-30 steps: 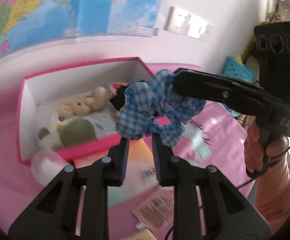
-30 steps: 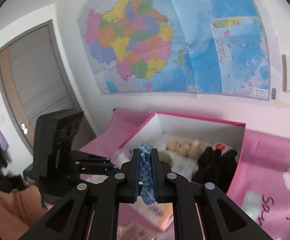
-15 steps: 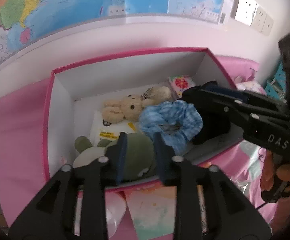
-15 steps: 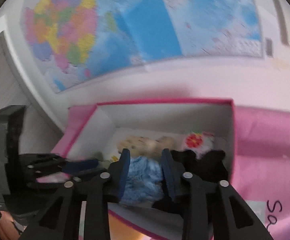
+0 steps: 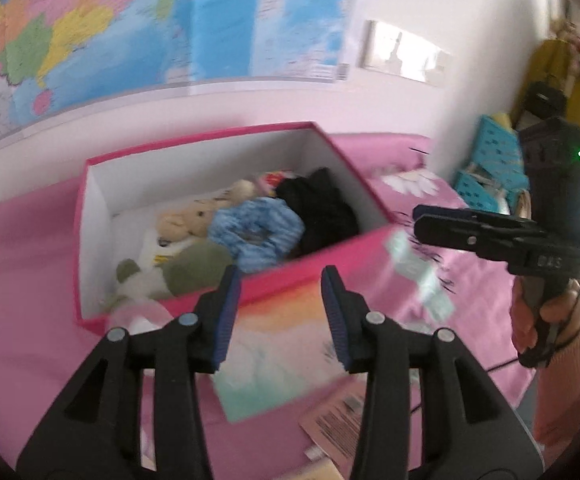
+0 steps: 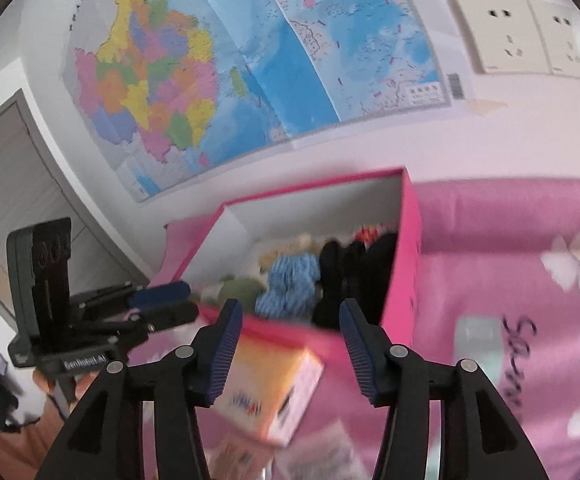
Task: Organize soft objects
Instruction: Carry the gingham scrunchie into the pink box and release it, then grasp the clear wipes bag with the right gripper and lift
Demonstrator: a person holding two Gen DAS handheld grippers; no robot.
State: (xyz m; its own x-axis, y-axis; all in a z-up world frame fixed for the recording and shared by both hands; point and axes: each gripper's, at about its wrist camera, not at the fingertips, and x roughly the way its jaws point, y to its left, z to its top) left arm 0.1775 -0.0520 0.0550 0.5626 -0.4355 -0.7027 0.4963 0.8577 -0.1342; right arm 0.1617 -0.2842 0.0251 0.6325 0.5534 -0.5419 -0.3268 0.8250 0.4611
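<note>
Since a second ago, the blue gingham scrunchie (image 5: pixel 256 236) has left both claws and now lies inside the pink box (image 5: pixel 330 252), between the beige plush bunny (image 5: pixel 186 222) and the black cloth (image 5: pixel 322 212). Both sets of jaws have just been opening: the left claw (image 5: pixel 278 304) and the right claw (image 6: pixel 290 340) stand parted and empty, short of the box's near wall. That item looks done. Outside on the pink bedspread (image 5: pixel 22 280) lie a colourful packet (image 6: pixel 274 392) and papers; whether they belong in the box I cannot tell.
</note>
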